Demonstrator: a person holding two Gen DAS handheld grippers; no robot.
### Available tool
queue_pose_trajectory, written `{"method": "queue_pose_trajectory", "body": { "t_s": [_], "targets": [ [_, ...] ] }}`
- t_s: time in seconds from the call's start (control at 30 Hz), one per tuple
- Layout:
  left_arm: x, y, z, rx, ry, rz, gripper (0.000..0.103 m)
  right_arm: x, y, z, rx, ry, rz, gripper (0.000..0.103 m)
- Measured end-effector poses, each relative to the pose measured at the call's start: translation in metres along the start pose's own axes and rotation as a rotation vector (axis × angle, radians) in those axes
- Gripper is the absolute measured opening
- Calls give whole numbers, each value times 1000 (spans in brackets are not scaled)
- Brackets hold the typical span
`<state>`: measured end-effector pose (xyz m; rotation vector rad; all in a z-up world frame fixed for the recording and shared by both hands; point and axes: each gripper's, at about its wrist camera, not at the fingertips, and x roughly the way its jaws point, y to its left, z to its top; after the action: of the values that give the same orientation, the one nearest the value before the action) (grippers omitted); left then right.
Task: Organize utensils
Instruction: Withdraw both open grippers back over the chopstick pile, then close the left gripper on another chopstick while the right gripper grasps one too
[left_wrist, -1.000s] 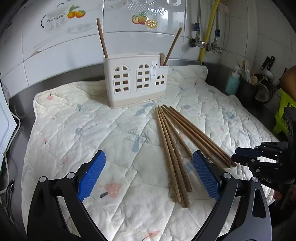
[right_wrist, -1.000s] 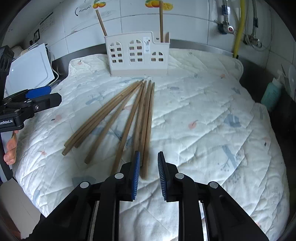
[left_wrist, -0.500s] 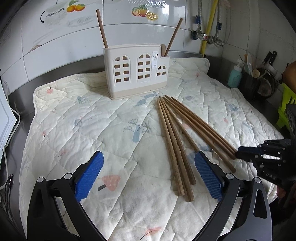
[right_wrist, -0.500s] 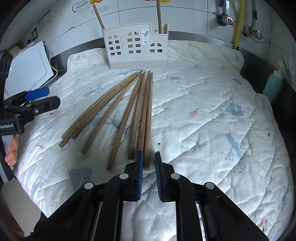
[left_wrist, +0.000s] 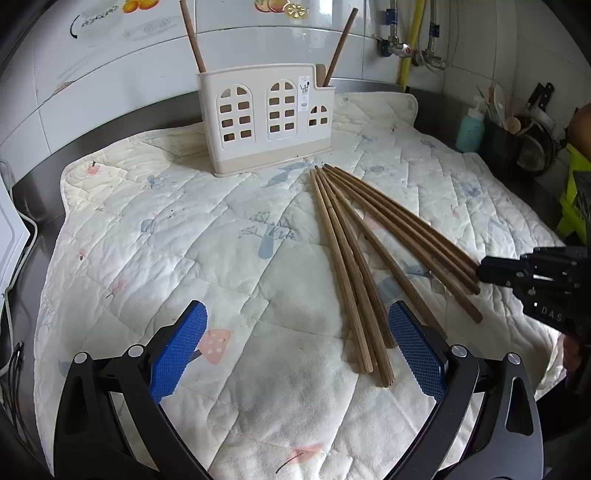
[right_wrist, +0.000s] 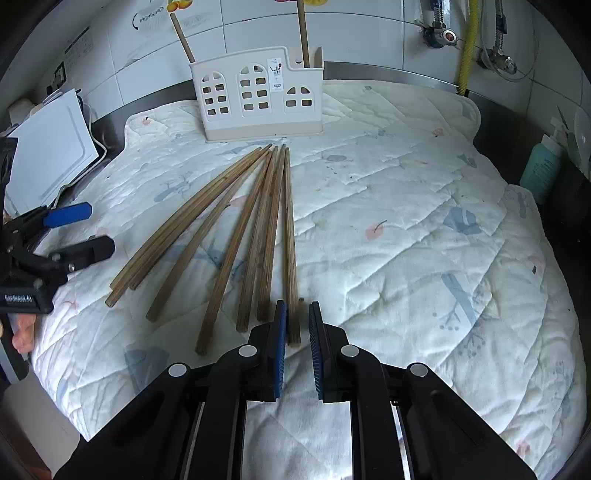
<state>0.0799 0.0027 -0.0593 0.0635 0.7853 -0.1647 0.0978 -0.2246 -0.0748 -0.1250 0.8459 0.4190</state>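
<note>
The sticks (right_wrist: 258, 229) are spread on the quilt (right_wrist: 406, 240) before the holder (right_wrist: 258, 99). One stick's near end is pinched by the right gripper (right_wrist: 295, 325), just closed. The left gripper (left_wrist: 295, 347) is wide open. Sticks look light, stiff, smooth; best held near the end.

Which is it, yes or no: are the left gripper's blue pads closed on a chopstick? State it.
No. The left gripper stands wide open over the quilted mat, its pads well apart, with the loose chopsticks lying untouched between and beyond them.
</note>
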Motion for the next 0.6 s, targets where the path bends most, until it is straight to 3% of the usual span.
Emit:
{"method": "queue_pose_trajectory", "body": {
  "t_s": [0.17,0.2,0.43,0.5,0.6],
  "targets": [
    [6,0,1,-11,14,10,95,8,3,8,-5,-2,4,11],
    [7,0,1,-14,15,12,89,10,3,9,-3,-3,6,9],
    [21,-6,6,-18,52,13,70,14,1,12,11,-8,18,9],
    [25,-8,7,-19,64,13,59,14,1,12,14,-10,20,9],
    [30,-9,8,-38,80,2,55,14,0,12,17,-12,25,9]
  ]
}}
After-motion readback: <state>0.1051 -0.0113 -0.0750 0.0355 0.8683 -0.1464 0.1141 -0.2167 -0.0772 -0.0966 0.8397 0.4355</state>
